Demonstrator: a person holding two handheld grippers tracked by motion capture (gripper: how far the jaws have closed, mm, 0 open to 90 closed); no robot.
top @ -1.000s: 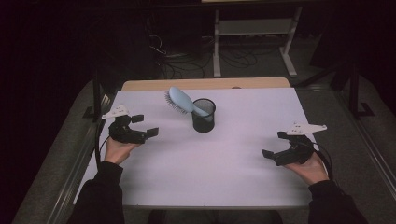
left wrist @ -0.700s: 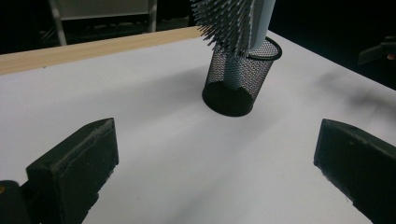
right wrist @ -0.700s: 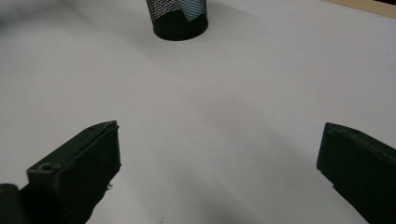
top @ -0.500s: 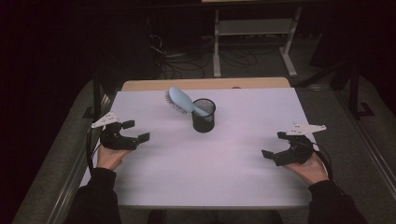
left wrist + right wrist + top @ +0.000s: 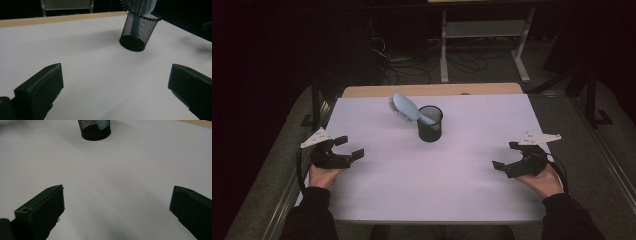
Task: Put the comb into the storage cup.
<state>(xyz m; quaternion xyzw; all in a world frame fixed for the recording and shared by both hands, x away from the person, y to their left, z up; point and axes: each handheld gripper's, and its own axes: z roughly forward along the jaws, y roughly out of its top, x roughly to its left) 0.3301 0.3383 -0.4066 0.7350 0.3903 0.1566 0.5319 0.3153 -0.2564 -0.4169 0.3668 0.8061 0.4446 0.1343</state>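
A black mesh cup (image 5: 430,123) stands upright at the back middle of the white table (image 5: 432,170). A light blue hairbrush (image 5: 405,108) rests in it handle down, its bristled head leaning out to the left. My left gripper (image 5: 348,146) sits near the table's left edge, open and holding nothing, with the cup (image 5: 138,31) and brush bristles (image 5: 136,6) ahead of its jaws. My right gripper (image 5: 505,155) rests at the right side, open and holding nothing, with the cup's base (image 5: 95,130) far ahead of it.
A wooden strip (image 5: 432,90) runs along the table's far edge. Behind it on the dark floor lie cables (image 5: 397,62) and the white legs of a stand (image 5: 484,35). Black posts (image 5: 592,95) rise at the table's sides.
My left gripper has drawn back toward the near left edge of the table, away from the cup. The right gripper, cup and brush have stayed put.
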